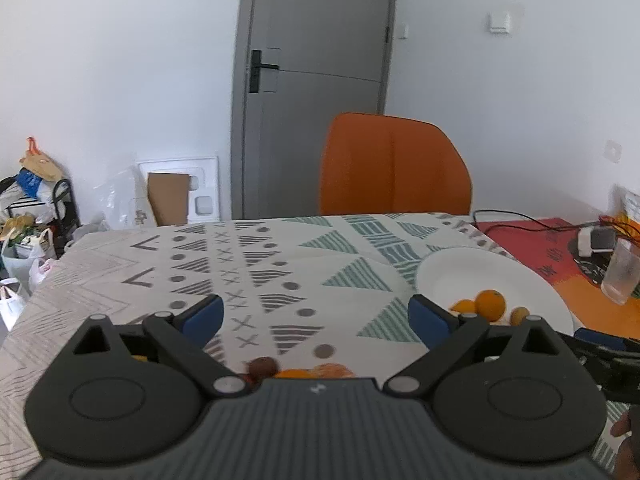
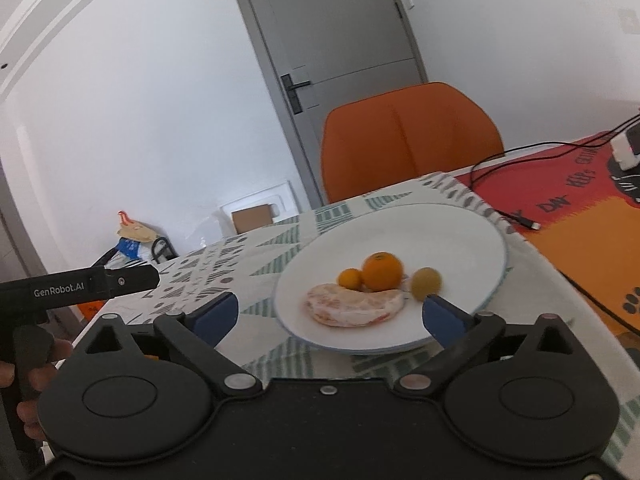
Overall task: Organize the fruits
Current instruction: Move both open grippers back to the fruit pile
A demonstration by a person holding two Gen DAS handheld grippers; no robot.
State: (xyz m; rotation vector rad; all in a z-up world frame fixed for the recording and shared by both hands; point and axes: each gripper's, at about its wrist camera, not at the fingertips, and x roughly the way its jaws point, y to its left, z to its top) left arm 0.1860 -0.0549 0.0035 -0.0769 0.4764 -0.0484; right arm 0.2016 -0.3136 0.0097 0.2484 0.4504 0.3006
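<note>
A white plate [image 2: 440, 232] on the patterned tablecloth holds an orange [image 2: 382, 272], a small orange [image 2: 350, 279], a yellow-green fruit [image 2: 426, 283] and a peeled citrus piece [image 2: 352, 306]. My right gripper [image 2: 330, 314] is open just in front of the plate's near rim, with nothing pressed between its blue pads. My left gripper [image 1: 318, 318] is open over bare cloth, left of the plate [image 1: 440, 276] and its orange [image 1: 490, 304]. Close under the left gripper lie a brown fruit [image 1: 262, 366] and orange fruit pieces [image 1: 320, 372], partly hidden by its body.
An orange chair [image 1: 394, 168] stands at the table's far side. At the right lie a red-orange mat [image 2: 580, 216], a black cable [image 2: 516, 220], a white charger [image 1: 588, 242] and a clear glass [image 1: 622, 276]. Bags and boxes [image 1: 32, 216] crowd the floor at left.
</note>
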